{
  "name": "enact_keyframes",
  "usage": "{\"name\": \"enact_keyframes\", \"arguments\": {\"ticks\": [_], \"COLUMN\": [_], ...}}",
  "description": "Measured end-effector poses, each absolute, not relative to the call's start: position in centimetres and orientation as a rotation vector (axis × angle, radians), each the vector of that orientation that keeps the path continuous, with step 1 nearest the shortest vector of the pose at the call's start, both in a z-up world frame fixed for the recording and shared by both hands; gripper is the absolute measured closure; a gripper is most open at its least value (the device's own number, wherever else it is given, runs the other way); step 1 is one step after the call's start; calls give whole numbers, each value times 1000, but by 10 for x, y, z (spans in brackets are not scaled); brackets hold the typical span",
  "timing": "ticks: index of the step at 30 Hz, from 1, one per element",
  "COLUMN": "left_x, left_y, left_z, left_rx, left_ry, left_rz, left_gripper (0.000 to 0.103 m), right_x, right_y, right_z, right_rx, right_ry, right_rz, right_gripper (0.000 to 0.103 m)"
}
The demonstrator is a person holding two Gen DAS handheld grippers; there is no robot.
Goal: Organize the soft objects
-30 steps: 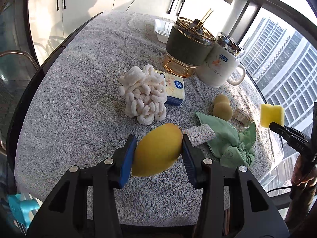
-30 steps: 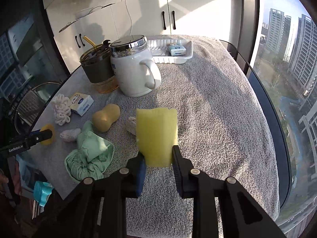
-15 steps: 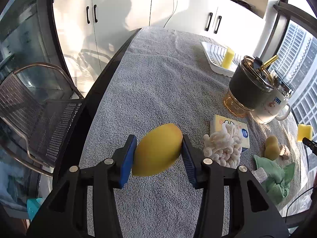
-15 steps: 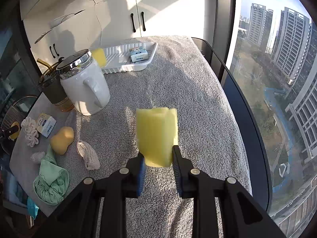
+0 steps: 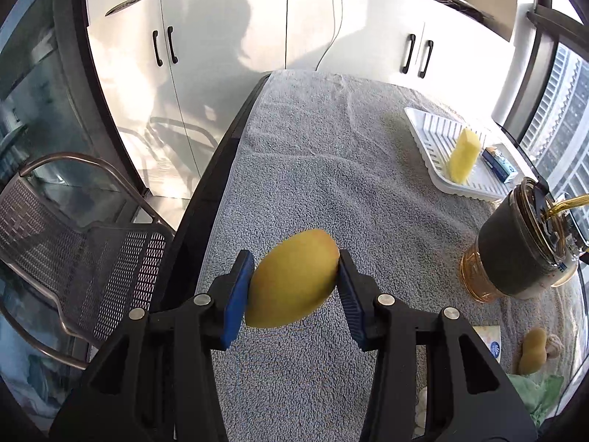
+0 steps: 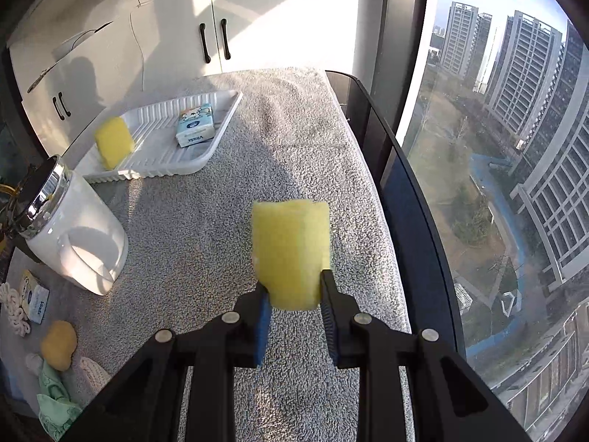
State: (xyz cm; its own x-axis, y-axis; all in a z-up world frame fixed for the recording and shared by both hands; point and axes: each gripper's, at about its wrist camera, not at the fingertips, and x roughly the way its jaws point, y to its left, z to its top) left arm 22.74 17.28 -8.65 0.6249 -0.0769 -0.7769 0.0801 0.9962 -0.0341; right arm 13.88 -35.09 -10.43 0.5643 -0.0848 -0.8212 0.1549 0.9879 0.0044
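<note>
Both views have swung away from the clutter at the near end of the surface toward the white tray at the far end since a second ago.

Left wrist view: the left tool is clenched on a yellow oval sponge, blue pads pressing its two sides, carried above the grey towel. It looks light and squashy; a hold across the middle, as here, should keep it from popping out. The tray already holds a yellow block and a small tissue pack.

Right wrist view: the right tool grips a yellow sponge block by its lower end, most of it standing free above the pads. Soft and springy, it bulges slightly at the pinch. The tray lies ahead to the left, beyond a white mug.
</note>
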Motion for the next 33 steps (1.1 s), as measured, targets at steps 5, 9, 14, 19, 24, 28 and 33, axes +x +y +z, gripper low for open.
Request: {"name": "enact_keyframes", "arguments": {"ticks": [5, 9, 14, 19, 24, 28, 33], "left_x": [264, 292, 326, 358, 378, 384, 390], "left_y": [170, 164, 143, 103, 56, 22, -12], "left_z": [-83, -79, -74, -69, -61, -57, -57], "left_rx": [25, 54, 91, 136, 175, 203, 244], "left_ry": [882, 872, 854, 846, 837, 828, 831], "left_rz": [-97, -100, -145, -224, -318, -379, -441], "left_gripper": [60, 60, 60, 60, 60, 60, 60], "right_x": [172, 203, 241, 277, 309, 332, 353], "right_y": [-364, -372, -369, -348, -316, -292, -268], "right_z": [-101, -101, -101, -101, -98, -94, -90], "right_rx": [81, 67, 39, 2, -29, -36, -52], "right_ry": [959, 970, 975, 976, 970, 968, 971], "right_rz": [-162, -168, -152, -100, -20, 24, 88], "right_gripper": [76, 76, 76, 76, 76, 75, 75]}}
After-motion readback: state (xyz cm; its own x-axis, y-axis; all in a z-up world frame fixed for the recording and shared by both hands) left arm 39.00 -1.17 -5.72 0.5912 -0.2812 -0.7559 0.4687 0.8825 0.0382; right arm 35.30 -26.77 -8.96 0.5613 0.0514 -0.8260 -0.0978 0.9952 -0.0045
